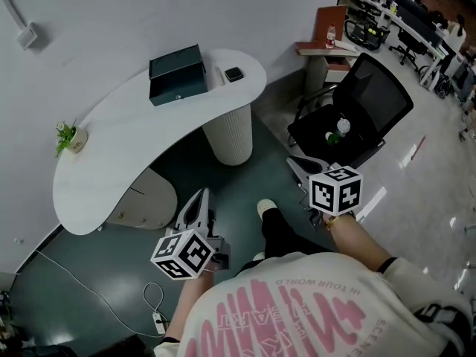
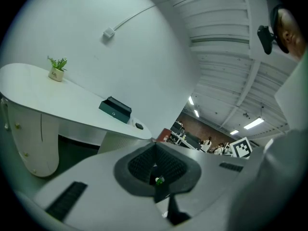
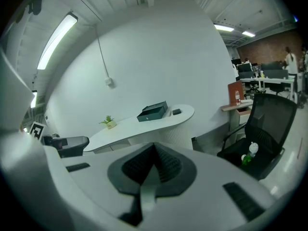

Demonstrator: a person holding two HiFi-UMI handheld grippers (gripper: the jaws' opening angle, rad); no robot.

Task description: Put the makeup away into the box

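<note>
A dark green box (image 1: 177, 75) stands closed on the far end of a curved white table (image 1: 134, 136). A small dark compact (image 1: 233, 74) lies just right of it. In the left gripper view the box (image 2: 115, 109) and compact (image 2: 139, 125) are far ahead, and in the right gripper view the box (image 3: 153, 111) and compact (image 3: 176, 111) are equally distant. My left gripper (image 1: 198, 201) hangs low over the floor, short of the table, its jaws together and empty. My right gripper (image 1: 298, 166) is held near the chair, also shut on nothing.
A small potted plant (image 1: 68, 136) sits at the table's left end. A black office chair (image 1: 372, 103) with a green-capped bottle (image 1: 338, 129) on its seat stands right of the table. A white cable (image 1: 89, 288) trails on the floor. Desks and people fill the far right.
</note>
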